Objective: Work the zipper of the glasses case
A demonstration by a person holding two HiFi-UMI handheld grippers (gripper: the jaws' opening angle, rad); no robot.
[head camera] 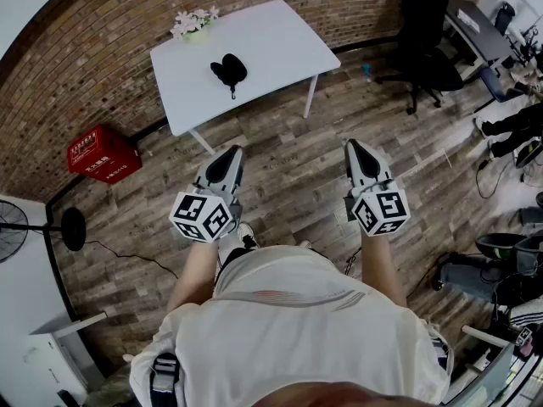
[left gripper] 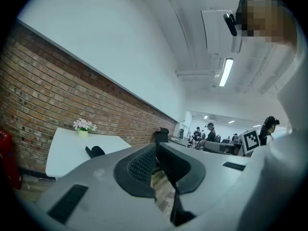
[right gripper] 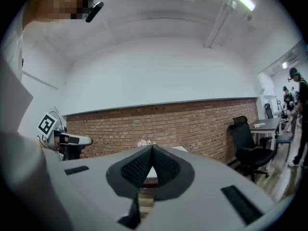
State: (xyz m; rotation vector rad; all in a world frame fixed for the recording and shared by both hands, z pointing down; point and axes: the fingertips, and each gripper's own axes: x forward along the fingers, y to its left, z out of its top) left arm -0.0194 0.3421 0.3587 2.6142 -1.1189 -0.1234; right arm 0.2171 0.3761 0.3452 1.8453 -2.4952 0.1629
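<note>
Soft black glasses case (head camera: 229,70) lies on the white rectangular table (head camera: 271,36) at 12 o'clock, well apart from the left gripper (head camera: 230,153) and right gripper (head camera: 353,147), both closed and empty. Of the gripper views, only the left catches the case, at 9 o'clock.

Far ahead of the fingers (head camera: 222,170), the table (head camera: 263,41) is looking smooth and white, the glasses case (head camera: 229,69) soft, matt black. Under the fingers, the floor (head camera: 288,159) is showing rough wood. The pads (left gripper: 143,163) are looking bumpy.
</note>
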